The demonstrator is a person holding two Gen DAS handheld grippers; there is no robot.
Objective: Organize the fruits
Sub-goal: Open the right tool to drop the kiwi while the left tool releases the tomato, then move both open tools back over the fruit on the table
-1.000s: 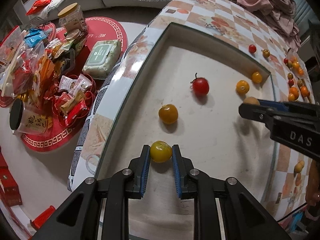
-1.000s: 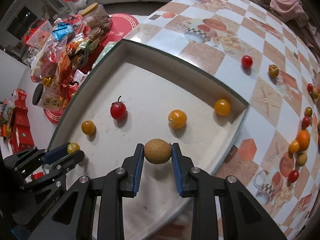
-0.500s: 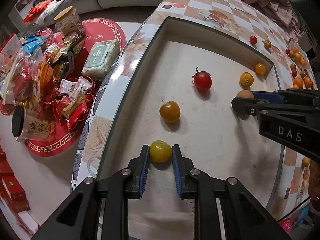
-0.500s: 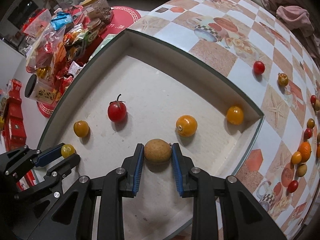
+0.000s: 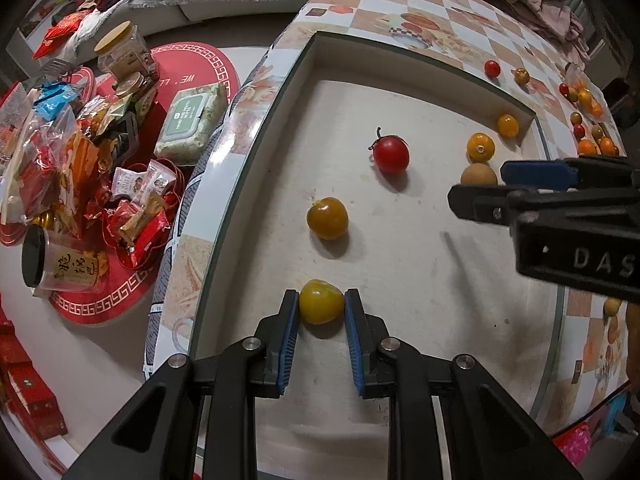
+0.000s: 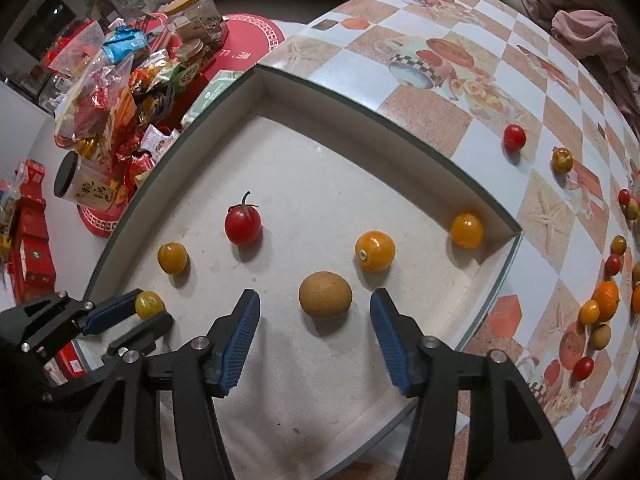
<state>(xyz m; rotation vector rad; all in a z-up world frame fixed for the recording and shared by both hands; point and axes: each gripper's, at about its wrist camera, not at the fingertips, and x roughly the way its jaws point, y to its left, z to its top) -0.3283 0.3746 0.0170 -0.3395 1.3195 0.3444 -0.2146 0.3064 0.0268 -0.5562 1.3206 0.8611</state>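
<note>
Glossy red tomato (image 6: 242,224), matt brown fruit (image 6: 325,294), ribbed blue claw pads (image 6: 239,340), perhaps cardboard tray (image 6: 360,116)

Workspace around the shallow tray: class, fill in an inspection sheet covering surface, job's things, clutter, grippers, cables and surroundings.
Surface: checkered tablecloth under a shallow tray.
Job's things: in the tray, brown fruit, red tomato, yellow tomato, three orange ones; more fruit loose on the cloth at right.
Clutter: snack packets, jars, wipes pack on the floor.
Grippers: left gripper shut on the yellow tomato; right gripper opening, pads clear of the brown fruit.
Cables: nothing seen.
Surroundings: red mat, cushions, pink clothes.
</note>
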